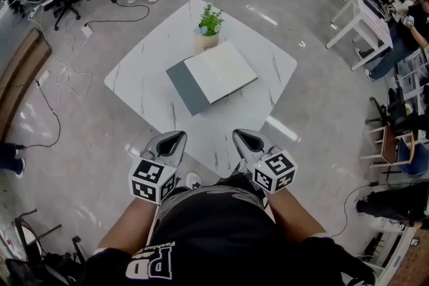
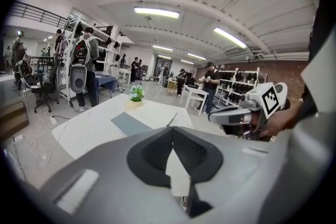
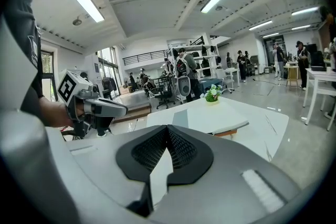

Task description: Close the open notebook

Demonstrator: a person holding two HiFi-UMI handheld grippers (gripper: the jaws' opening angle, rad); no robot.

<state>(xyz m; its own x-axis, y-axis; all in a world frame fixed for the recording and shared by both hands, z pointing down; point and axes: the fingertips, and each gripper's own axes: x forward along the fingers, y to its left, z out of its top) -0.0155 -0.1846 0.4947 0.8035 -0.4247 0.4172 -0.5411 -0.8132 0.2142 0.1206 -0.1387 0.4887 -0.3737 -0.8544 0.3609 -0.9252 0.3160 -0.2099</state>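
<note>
Fingertips pressed together on left gripper (image 2: 171, 128) and likewise on right gripper (image 3: 167, 127), nothing between either pair. Both held side by side over the tabletop's (image 1: 137, 80) near corner, pointing away from the body, well apart from the notebook (image 1: 213, 76). Notebook lying open near the middle of the white marbled tabletop, set askew to its edges: grey cover flat on the left, cream page block on the right, no writing legible on either. Potted plant (image 1: 209, 25) just beside the notebook's far edge, toward the tabletop's far corner; touching or not, impossible to tell. Black-and-white square patterns on the marker cubes (image 1: 153, 179), no readable text. Large white letters on the black shirt (image 1: 201, 231) seen upside down, something like "PD", cut off by the bottom edge; smaller line of print next to them too small to read. Tabletop's near corner hidden behind the grippers and the person's body. Beyond the table, glossy floor (image 1: 308, 110), loose cables (image 1: 64, 77) on the left, white desks and seated people at the right, partly cut off by the frame.
</note>
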